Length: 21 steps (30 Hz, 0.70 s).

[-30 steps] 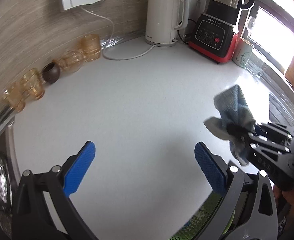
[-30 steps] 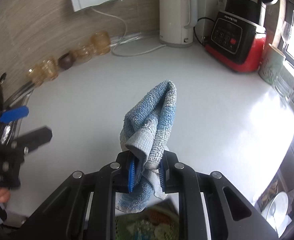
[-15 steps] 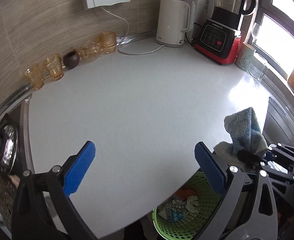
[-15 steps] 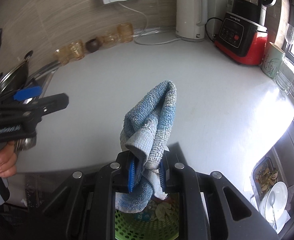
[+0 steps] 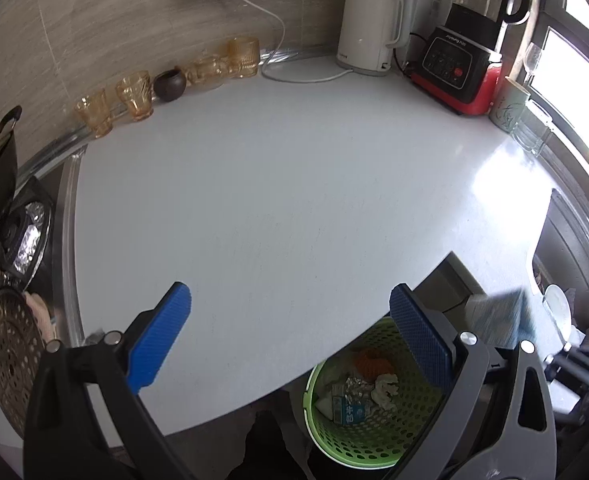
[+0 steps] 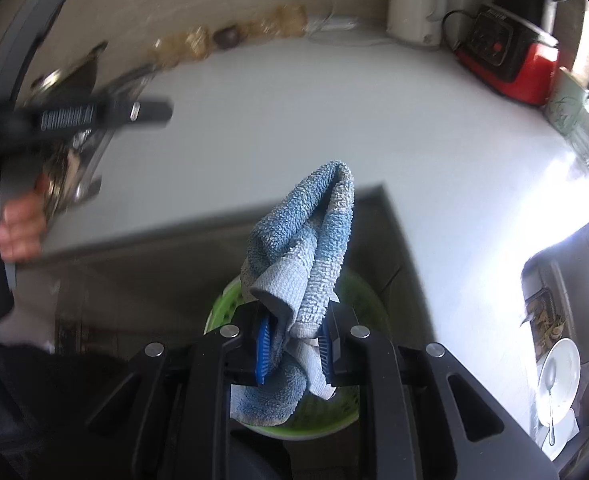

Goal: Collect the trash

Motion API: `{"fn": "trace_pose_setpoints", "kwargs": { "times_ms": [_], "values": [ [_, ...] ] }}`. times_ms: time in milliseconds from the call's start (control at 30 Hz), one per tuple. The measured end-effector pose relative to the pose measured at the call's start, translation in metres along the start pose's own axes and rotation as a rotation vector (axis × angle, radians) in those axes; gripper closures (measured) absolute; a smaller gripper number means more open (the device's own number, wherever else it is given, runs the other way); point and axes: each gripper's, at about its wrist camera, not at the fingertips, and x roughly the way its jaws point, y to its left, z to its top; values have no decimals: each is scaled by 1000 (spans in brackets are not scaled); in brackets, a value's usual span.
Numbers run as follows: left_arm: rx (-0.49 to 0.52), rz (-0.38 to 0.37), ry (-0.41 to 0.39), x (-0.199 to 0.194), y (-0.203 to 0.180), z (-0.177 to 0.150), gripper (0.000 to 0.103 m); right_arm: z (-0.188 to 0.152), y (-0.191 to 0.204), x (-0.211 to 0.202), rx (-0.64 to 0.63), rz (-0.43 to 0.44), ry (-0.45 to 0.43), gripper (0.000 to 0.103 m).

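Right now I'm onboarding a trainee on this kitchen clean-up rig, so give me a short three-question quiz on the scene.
1. True or false: the right gripper is shut on the blue towel.
2. What does the green basket hold? A) dishes B) trash such as foil and a carton C) nothing
3. Fill in: the left gripper stands ____, with nothing between its pads.

Key: 1 true; 2 B; 3 open.

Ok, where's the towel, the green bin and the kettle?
towel (image 6: 306, 248), right wrist view, blue folded middle.
green bin (image 5: 346, 440), left wrist view, mesh wall.
kettle (image 5: 364, 28), left wrist view, white body.
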Motion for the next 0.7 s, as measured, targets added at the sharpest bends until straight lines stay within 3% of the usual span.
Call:
{"fn": "trace_pose_setpoints", "kwargs": {
  "times_ms": [67,167,333,500,700],
  "values": [
    [-4,4,10,1,0,-3,8,-11,5,11,-29,2,54,74],
    [8,15,21,3,-3,-7,8,-25,5,28,-30,-26,113,26],
    [10,18,41,6,-5,-11,8,-26,-1,32,38,-31,109,22],
    [-6,30,14,-3,-2,-3,8,4,-8,3,102,-52,-34,8],
    [-41,79,-88,-27,10,21,8,59,-17,-26,125,-134,-186,3]
  ]
}}
